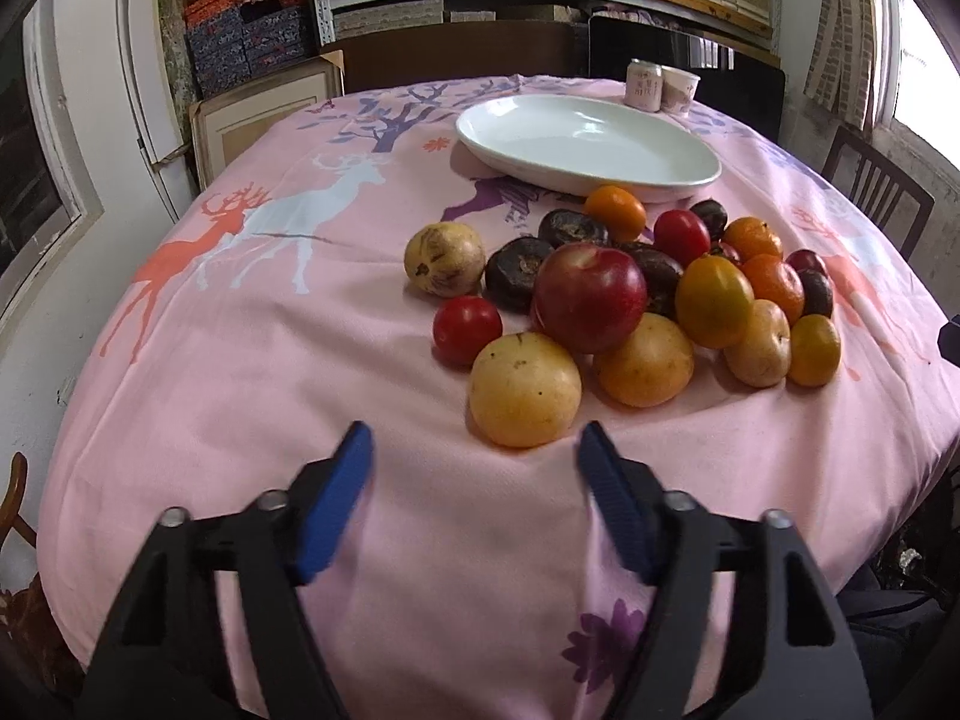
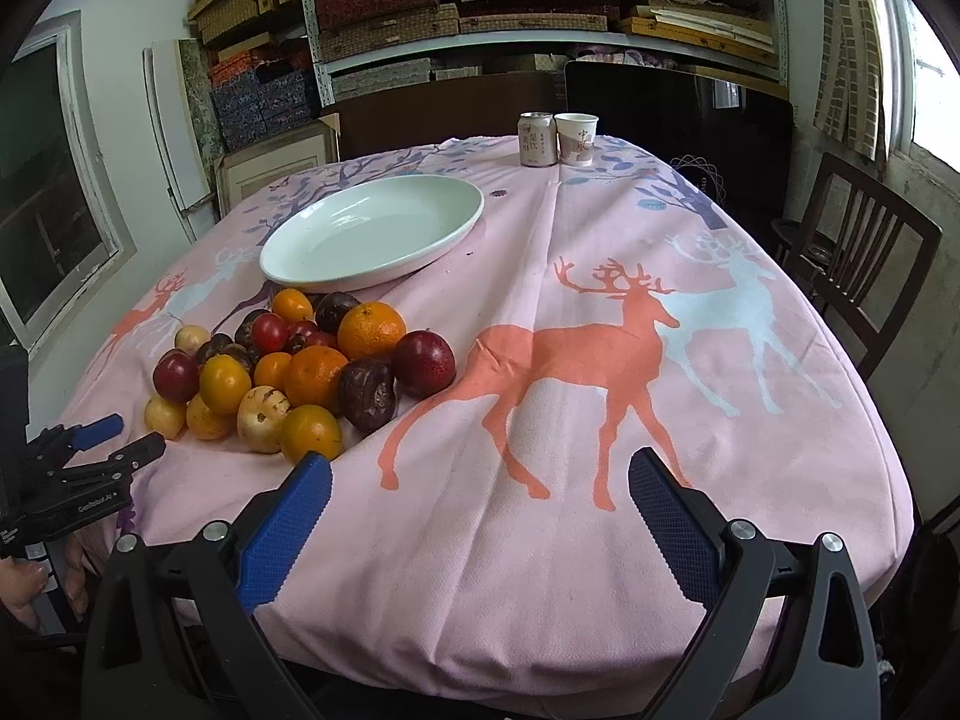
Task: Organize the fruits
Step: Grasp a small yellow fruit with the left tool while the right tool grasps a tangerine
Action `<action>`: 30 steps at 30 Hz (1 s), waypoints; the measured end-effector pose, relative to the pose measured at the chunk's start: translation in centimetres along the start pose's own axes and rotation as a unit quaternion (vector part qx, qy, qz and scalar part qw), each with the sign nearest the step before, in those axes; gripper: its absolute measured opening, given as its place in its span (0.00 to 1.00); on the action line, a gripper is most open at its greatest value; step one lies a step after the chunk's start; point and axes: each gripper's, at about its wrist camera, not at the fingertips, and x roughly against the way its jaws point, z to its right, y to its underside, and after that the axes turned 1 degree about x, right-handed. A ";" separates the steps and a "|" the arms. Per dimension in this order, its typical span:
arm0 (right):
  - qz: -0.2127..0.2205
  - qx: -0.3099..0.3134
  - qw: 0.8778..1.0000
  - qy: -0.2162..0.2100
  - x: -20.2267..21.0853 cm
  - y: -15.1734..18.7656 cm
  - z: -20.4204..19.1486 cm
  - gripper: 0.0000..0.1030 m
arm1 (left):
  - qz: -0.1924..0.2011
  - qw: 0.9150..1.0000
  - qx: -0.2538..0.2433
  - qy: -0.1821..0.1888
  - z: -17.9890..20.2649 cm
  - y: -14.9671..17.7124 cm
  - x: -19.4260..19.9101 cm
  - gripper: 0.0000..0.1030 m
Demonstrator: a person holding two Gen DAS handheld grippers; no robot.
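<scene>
A pile of fruit lies on the pink deer tablecloth (image 1: 270, 360): a large red apple (image 1: 590, 297), a yellow round fruit (image 1: 524, 389) nearest my left gripper, a red tomato (image 1: 467, 329), oranges, dark water chestnuts. The pile also shows in the right wrist view (image 2: 300, 366). An empty white oval plate (image 1: 585, 144) (image 2: 372, 231) sits just behind the pile. My left gripper (image 1: 474, 444) is open and empty, just short of the yellow fruit; it also shows in the right wrist view (image 2: 114, 438). My right gripper (image 2: 480, 474) is open and empty over bare cloth, right of the pile.
A drink can (image 2: 537, 139) and a paper cup (image 2: 576, 138) stand at the table's far edge. A wooden chair (image 2: 864, 276) stands at the right. Shelves of boxes (image 2: 480, 0) fill the back wall. The tablecloth drops off at the near edge.
</scene>
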 end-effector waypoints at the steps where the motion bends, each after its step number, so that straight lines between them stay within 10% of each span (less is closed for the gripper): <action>1: -0.003 -0.002 1.000 -0.001 -0.2 -0.1 0.1 0.97 | -0.003 1.000 -0.002 0.006 0.1 -0.1 -0.6 0.54; 19: -0.044 0.008 0.999 -0.020 -3.8 -0.7 -0.5 0.97 | 0.022 0.999 -0.002 0.044 0.7 -1.2 -1.4 0.38; 27: -0.048 0.101 0.987 -0.112 -5.0 -0.5 -4.8 0.96 | 0.061 0.997 0.003 0.055 0.3 -1.5 2.1 0.39; 30: -0.055 0.120 0.983 -0.129 -5.8 -0.6 -6.2 0.82 | 0.062 0.997 0.005 0.053 0.0 -1.7 2.3 0.39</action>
